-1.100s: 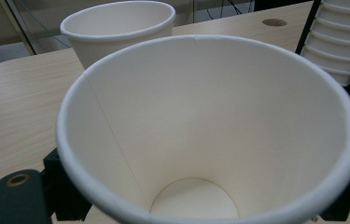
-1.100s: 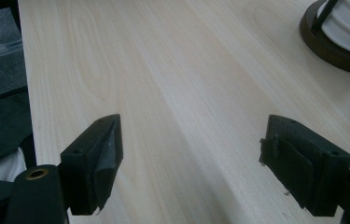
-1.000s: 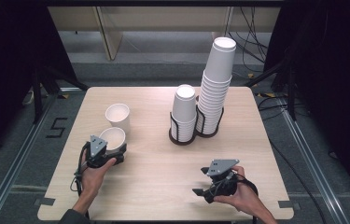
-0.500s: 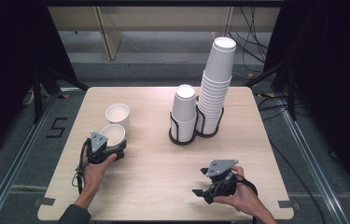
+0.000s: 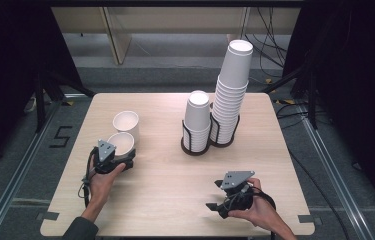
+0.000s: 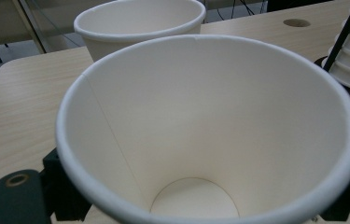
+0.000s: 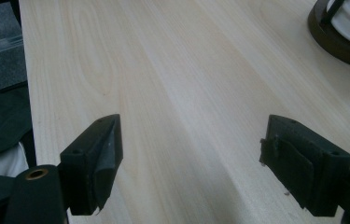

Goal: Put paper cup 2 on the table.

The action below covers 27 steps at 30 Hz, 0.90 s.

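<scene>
- Beside the two-post cup holder (image 5: 210, 142), toward your left edge of the surface (image 5: 175, 200), your left tool (image 5: 120, 160) sits at the nearer paper cup (image 5: 121, 144); the jaws flank its lower wall, but whether the pads press it you cannot tell.
- That cup stands upright, mouth up, plain white inside, no print or logo readable.
- A second paper cup (image 5: 126, 124) stands just behind it, farther from you.
- The holder carries a short stack (image 5: 197, 120) and a tall stack (image 5: 232, 90), unmarked.
- Your right tool (image 7: 191, 163) rests nearer you than the holder, jaws wide apart over bare wood.
- A "5" marking (image 5: 61, 136) shows on the floor, left of the surface.
</scene>
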Tool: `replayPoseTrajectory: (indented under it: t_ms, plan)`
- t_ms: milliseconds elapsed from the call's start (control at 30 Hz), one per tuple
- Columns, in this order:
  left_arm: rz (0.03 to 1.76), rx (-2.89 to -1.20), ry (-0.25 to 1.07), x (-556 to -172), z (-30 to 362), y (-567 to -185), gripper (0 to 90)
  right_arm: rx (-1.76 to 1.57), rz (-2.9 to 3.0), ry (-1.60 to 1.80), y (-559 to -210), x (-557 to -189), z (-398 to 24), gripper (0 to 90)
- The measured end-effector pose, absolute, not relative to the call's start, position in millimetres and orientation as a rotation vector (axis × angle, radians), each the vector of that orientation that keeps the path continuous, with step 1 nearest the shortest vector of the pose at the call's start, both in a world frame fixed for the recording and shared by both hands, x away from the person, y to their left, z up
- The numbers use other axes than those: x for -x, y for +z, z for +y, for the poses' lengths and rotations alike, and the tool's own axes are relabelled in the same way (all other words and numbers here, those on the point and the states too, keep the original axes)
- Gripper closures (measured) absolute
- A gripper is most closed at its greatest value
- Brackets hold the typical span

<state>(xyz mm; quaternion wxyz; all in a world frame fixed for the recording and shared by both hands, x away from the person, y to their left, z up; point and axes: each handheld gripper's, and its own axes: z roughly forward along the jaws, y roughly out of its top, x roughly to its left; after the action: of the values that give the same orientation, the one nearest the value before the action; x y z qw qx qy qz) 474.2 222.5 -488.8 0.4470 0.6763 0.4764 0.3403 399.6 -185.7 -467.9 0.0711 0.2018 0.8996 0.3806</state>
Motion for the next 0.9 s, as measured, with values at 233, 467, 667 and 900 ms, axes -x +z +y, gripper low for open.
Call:
replayPoseTrajectory:
  t_ms: [233, 467, 667, 900]
  plan:
    - [1.179, -1.665, 0.837, -475.2, 223.4, -490.2, 12.5, -0.624, 2.713, 1.141, -467.7, -398.5, -185.0, 21.0]
    - [1.178, -1.652, 0.844, -474.5, 225.0, -492.5, 11.3, -0.625, 2.712, 1.143, -468.0, -398.9, -184.8, 20.8]
    - [1.180, -1.656, 0.846, -473.0, 225.1, -493.7, 11.7, -0.604, 2.711, 1.151, -468.1, -400.1, -184.9, 20.8]
    - [1.182, -1.656, 0.839, -472.0, 226.5, -495.2, 12.0, -0.613, 2.709, 1.152, -468.5, -400.2, -184.4, 20.7]
